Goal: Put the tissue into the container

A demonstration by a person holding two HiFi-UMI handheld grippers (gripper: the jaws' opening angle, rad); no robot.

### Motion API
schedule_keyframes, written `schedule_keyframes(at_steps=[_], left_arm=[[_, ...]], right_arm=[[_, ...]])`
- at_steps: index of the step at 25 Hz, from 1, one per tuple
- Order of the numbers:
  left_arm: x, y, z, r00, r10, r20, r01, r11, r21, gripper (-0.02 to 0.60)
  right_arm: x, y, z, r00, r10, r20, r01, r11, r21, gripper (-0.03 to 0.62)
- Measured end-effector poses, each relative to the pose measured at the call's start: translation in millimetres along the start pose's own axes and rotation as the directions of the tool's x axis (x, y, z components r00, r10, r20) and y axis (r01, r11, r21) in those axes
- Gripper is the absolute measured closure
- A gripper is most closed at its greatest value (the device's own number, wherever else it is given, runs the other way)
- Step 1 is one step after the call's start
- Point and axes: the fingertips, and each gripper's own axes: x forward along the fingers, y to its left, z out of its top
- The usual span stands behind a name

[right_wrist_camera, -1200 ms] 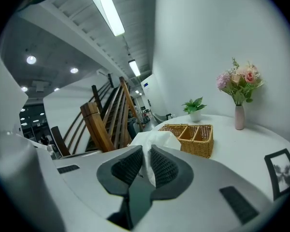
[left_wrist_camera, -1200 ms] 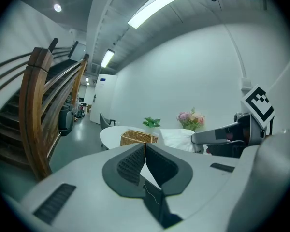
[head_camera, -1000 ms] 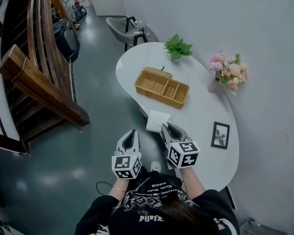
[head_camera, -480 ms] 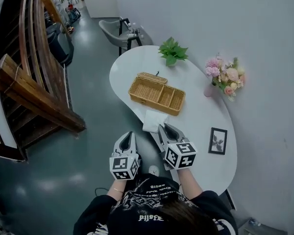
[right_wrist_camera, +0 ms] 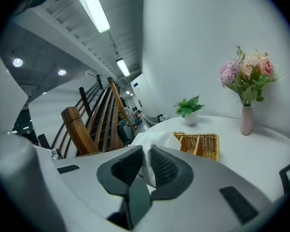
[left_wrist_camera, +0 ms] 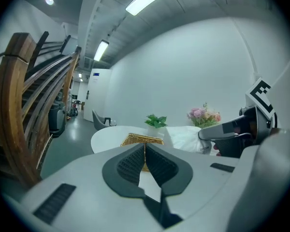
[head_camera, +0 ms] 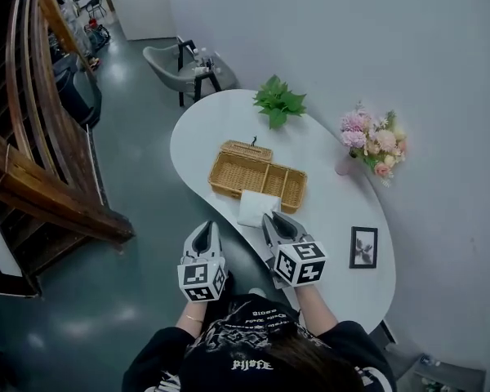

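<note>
Head view: the right gripper (head_camera: 271, 217) is clamped on the white tissue (head_camera: 259, 207), which sticks out ahead of its jaws. The wicker container (head_camera: 243, 170) lies straight ahead of that on the white table (head_camera: 327, 219). The tissue's far edge shows against the container's near wall; I cannot tell whether it has cleared the rim. The container's long axis runs across the line the jaws point along, a little slanted. The left gripper (head_camera: 204, 227) hangs to the left of the right one, off the table's edge and over the floor, so the right hand is the nearer to the container.

By count there are two grippers, one tissue, and one container with three compartments as far as I can tell. There is also one potted plant (head_camera: 278, 102) beyond the container, one vase of flowers (head_camera: 371, 137) ahead and to the right, and one picture frame (head_camera: 364, 247) just right of the right gripper.

Left gripper view: the jaws are pressed together with nothing between them; the container (left_wrist_camera: 133, 139) shows just over their tips, straight ahead; the tissue (left_wrist_camera: 183, 138) lies to the right, in the other gripper's jaws.

Right gripper view: both pads press the tissue (right_wrist_camera: 157, 140), which billows up past the tips; the container (right_wrist_camera: 199, 146) sits ahead and slightly right, near but apart; judging from this, the coming move is a short carry forward over the near rim.
</note>
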Motion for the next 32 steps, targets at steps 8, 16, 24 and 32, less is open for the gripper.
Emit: schedule_keyframes(at_steps=[8,16,24,32], left_arm=[[47.3,35.6,21.9,0.998,-0.057,0.001,0.057,0.998,0.009,0.555],[86.5,70.8,37.2,0.991,-0.133,-0.006,0.133,0.991,0.013,0.555],[118.1,102.3,54.1,0.975,-0.220,-0.015,0.220,0.974,0.053,0.555],[130.9,125.8,58.4,0.970,-0.243,-0.027,0.244,0.968,0.054,0.555]], right_arm=[[47.1,4.1,20.7,0.999,-0.050,-0.005,0.050,0.999,-0.009,0.517],[93.0,13.2,36.2,0.993,-0.117,-0.005,0.117,0.993,0.003,0.517],[134.6,15.5,45.6,0.984,-0.175,-0.030,0.176,0.984,0.042,0.516],[163.4,14.2,41.8,0.977,-0.196,-0.080,0.201,0.978,0.055,0.516]])
